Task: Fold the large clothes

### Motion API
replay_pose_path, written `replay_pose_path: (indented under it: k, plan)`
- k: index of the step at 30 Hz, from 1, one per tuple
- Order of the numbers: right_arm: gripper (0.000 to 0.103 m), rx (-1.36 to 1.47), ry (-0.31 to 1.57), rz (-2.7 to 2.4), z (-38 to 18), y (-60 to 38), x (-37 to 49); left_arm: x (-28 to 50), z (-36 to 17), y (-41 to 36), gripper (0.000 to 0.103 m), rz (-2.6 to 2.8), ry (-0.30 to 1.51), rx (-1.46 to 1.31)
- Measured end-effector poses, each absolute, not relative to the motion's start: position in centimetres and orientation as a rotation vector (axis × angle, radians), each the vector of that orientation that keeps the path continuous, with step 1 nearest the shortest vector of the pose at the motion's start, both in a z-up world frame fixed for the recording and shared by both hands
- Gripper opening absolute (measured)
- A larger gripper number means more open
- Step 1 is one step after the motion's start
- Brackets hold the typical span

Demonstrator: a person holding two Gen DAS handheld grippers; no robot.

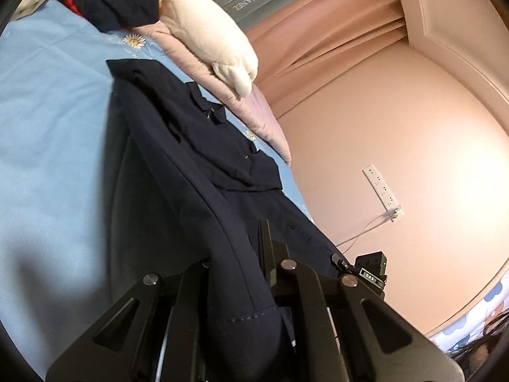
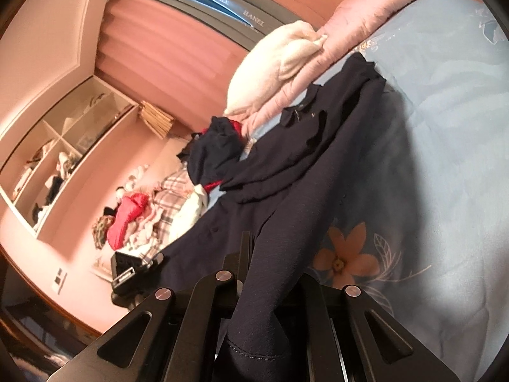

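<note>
Between the fingers of each of the two grippers, left gripper (image 1: 254, 273) and right gripper (image 2: 254, 273), one hem corner of one navy dress (image 1: 197, 146) is clamped tight. Its collar end lies on the blue bedsheet (image 1: 54, 121) towards the far edge, near one white pillow (image 1: 206, 35) and one pile of dark clothes (image 2: 213, 152).

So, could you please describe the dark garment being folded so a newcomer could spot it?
Find the light blue floral bedspread. The navy collared shirt lies spread across it, its hem pinched by both grippers. Unlike the crumpled dark clothes pile nearby, it lies stretched out flat.
</note>
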State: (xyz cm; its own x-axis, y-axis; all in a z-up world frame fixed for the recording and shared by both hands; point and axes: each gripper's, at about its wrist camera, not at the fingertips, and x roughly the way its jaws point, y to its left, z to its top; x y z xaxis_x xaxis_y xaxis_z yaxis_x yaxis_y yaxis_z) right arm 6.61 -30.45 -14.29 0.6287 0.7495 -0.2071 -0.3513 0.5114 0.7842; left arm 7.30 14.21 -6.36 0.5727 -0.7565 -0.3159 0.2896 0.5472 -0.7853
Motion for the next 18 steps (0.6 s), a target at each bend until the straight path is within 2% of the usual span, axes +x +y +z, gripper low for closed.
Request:
replay_pose_path:
  k: [18]
  plan:
    - [0.008,0.697,0.468,0.729,-9.7,-31.1,2.4,2.7,-1.7,14.7,0.005,-0.735,0.619,-0.733]
